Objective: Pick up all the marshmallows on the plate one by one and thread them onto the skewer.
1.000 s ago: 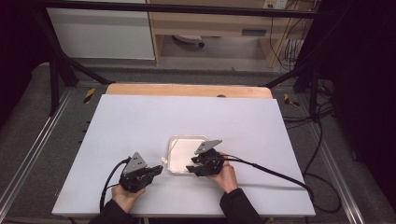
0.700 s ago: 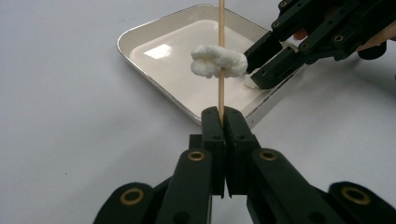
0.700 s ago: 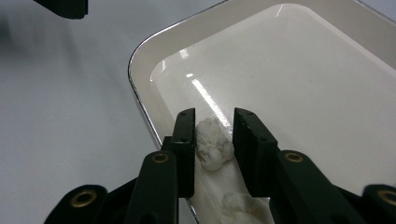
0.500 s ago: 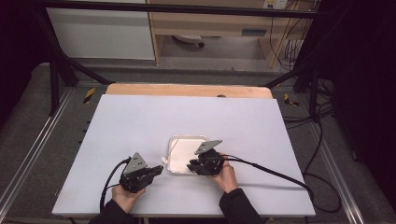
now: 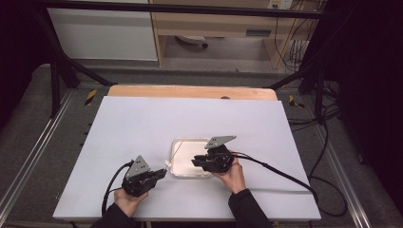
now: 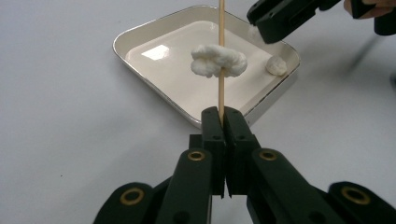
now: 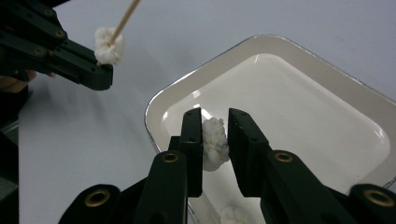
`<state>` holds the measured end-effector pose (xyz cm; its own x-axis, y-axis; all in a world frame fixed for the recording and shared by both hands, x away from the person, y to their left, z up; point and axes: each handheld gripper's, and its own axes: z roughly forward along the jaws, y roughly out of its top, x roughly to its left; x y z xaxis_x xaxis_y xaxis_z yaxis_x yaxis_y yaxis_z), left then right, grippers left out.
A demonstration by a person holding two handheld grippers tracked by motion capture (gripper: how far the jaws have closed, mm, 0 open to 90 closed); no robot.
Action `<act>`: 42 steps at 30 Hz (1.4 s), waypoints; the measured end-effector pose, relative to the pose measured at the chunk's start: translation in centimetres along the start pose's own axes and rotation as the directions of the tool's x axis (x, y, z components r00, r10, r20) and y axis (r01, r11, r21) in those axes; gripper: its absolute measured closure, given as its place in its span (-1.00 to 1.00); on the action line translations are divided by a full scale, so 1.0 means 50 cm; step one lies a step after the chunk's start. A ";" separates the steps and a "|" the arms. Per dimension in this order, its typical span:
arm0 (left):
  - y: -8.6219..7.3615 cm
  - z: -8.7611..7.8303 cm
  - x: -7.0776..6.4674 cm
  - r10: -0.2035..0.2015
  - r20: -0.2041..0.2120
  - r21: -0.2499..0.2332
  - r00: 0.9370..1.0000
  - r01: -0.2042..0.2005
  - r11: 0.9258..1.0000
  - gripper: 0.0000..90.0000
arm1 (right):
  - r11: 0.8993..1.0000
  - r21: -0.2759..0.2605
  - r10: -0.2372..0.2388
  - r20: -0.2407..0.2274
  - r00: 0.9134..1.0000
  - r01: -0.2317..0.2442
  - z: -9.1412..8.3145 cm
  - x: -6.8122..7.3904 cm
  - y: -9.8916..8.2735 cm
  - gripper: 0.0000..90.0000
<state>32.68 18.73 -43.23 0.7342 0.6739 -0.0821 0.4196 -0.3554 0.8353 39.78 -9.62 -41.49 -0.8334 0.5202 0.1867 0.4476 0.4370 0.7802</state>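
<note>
A: High view first?
B: White surface (image 5: 142,128), shallow white tray (image 5: 177,142) near its middle. Left claw (image 5: 160,174) sits at the tray's 8 o'clock corner, just beside the rim. Right claw (image 5: 196,161) is over the tray's 4 o'clock part. Thin wooden skewer (image 5: 175,151) slants up over the tray's 9 o'clock side.

A: Left gripper view?
B: Left claw (image 6: 223,115) is clamped tight on the skewer (image 6: 221,56), which rises straight toward 12 o'clock. A marshmallow (image 6: 218,61) is speared on the stick, partway up, in front of the tray (image 6: 140,56). Another white lump (image 6: 276,65) lies in the tray at 3 o'clock, against the rim. The right claw's black tip enters at 1 o'clock.

A: Right gripper view?
B: Right claw (image 7: 215,133) has a second marshmallow (image 7: 215,142) between its pads; jaws have just been closing, both pads are pressing on it. It's above the tray (image 7: 154,112) floor, near the 9 o'clock rim. One more lump (image 7: 233,215) shows at 6 o'clock below it. Skewer (image 7: 125,17) with its speared marshmallow (image 7: 108,44) is at 10 o'clock, off the tray, in the left claw.
</note>
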 end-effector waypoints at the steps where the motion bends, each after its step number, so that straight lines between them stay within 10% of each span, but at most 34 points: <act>1: 0.000 0.000 -0.001 0.001 0.002 -0.001 1.000 -0.001 1.000 0.96 | 1.000 -0.008 0.007 -0.002 1.000 -0.007 -0.005 0.000 0.003 0.70; 27: 0.001 0.004 -0.011 0.017 0.025 -0.006 1.000 -0.017 1.000 0.97 | 0.963 -0.235 0.120 -0.055 0.991 -0.130 -0.111 -0.026 0.072 0.73; 42: 0.002 0.003 -0.016 0.031 0.036 -0.013 0.999 -0.031 0.999 0.97 | 0.944 -0.267 0.167 -0.114 0.979 -0.192 -0.092 -0.025 0.107 0.75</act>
<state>32.22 18.08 -43.13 0.7656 0.6390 -0.0753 0.3900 -0.3678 0.8442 41.74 -11.31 -34.82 -0.7784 0.4986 0.3815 0.4963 0.1166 0.8603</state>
